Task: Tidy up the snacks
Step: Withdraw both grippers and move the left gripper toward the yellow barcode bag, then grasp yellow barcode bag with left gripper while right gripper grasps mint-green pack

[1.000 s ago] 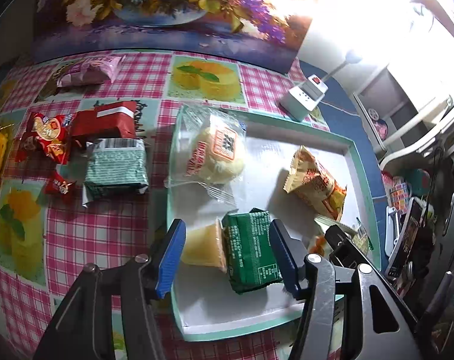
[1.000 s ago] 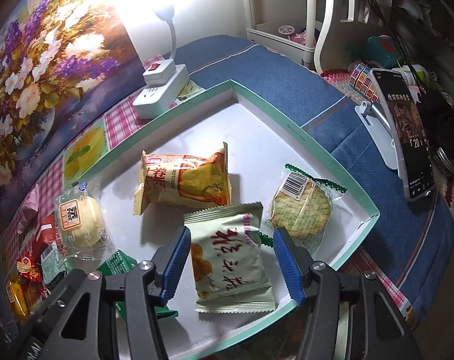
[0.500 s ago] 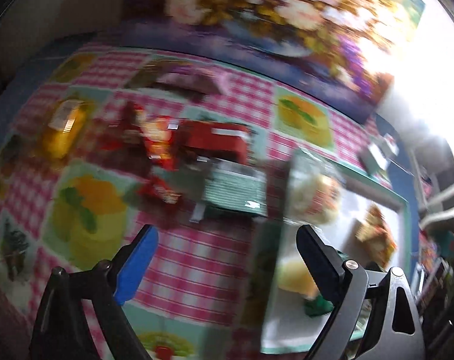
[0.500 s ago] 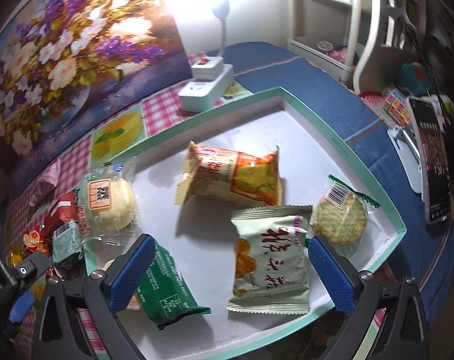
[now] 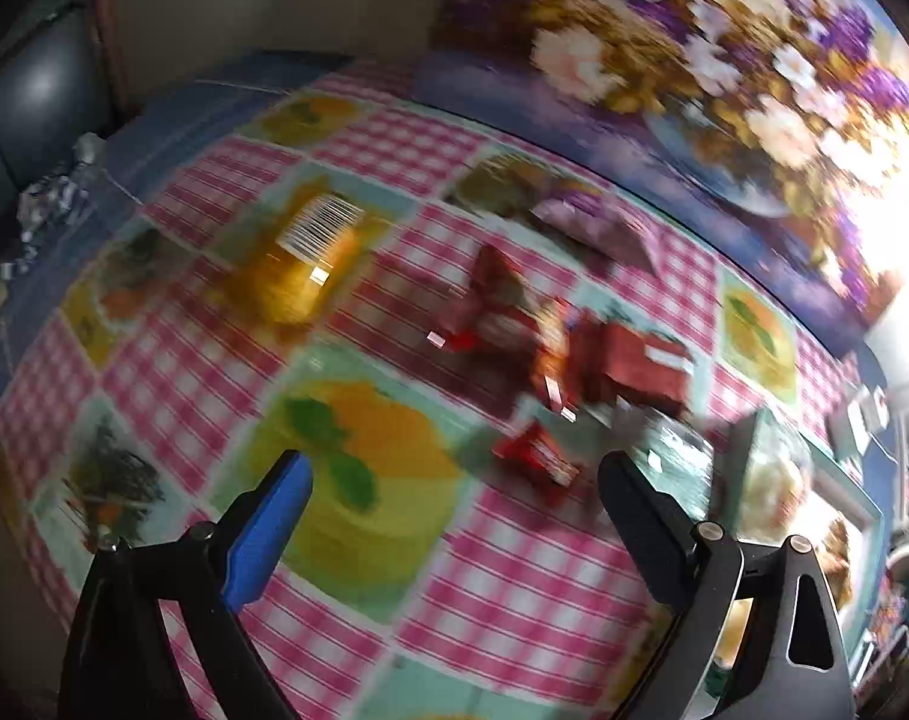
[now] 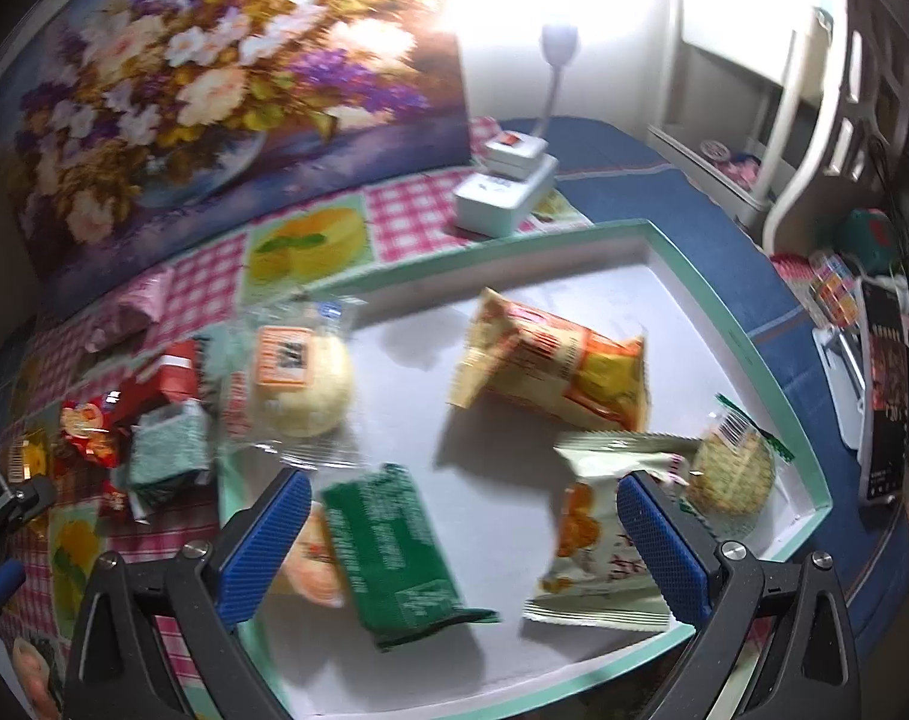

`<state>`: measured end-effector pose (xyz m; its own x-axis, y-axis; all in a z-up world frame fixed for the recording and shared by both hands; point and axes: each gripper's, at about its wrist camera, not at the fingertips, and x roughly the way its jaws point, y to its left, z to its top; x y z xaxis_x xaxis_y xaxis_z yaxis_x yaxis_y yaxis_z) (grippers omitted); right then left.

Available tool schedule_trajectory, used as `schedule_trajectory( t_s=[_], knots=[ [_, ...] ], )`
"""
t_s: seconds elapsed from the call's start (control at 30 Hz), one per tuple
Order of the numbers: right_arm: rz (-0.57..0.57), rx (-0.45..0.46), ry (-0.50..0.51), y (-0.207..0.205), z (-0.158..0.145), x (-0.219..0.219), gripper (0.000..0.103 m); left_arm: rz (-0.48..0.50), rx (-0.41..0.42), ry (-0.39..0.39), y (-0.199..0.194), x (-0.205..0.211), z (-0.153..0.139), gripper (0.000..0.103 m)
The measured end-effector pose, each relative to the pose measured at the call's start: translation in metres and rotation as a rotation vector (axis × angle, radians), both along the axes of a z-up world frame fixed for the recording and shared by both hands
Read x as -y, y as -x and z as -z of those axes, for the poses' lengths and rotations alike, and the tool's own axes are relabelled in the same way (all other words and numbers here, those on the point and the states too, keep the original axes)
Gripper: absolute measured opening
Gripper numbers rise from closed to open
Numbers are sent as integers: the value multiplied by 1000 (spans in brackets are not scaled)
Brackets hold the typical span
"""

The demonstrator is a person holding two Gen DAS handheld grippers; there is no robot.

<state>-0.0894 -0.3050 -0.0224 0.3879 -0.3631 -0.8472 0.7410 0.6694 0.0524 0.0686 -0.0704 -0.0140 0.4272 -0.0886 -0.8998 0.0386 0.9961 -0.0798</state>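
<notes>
Crinkly foil snacks, a small red packet point(image 5: 535, 457) among them, are lying loose on the checked bench point(image 5: 514, 588); others are sitting in the teal-rimmed tray point(image 6: 808, 480). Left tool point(image 5: 454, 516) and right tool point(image 6: 463, 540) are both hanging wide apart, empty. Blur risks a mis-aimed pinch snagging two wrappers.

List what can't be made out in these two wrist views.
- Left wrist view: motion blur smears the red snack packets; their print is unreadable.
- Left wrist view: the tray is cut off by the right edge.
- Right wrist view: the pale packet is partly hidden behind a finger of the right gripper.
- Right wrist view: lamp glare washes out the wall.
</notes>
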Motion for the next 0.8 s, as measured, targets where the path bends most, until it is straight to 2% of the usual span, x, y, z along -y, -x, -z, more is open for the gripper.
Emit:
schedule_trajectory(
  t_s=[0.1,0.23,0.37,0.57,0.7,0.8],
  knots=[
    [-36,56,22,-9,-13,-13,103,-44,25,-13,-9,-17,-5,96],
    [-107,111,41,-28,-24,-35,103,-67,32,6,-21,-39,-9,96],
    [-178,149,5,-50,-27,-56,103,-76,51,25,-30,-57,-17,96],
    [-281,174,-15,-81,-26,-85,103,-94,84,65,-49,-86,-24,96],
    [-303,174,-31,-99,-23,-94,103,-82,90,62,-61,-101,-20,96],
    [-320,157,-55,-111,-16,-96,103,-64,77,103,-71,-109,-14,96]
  ],
)
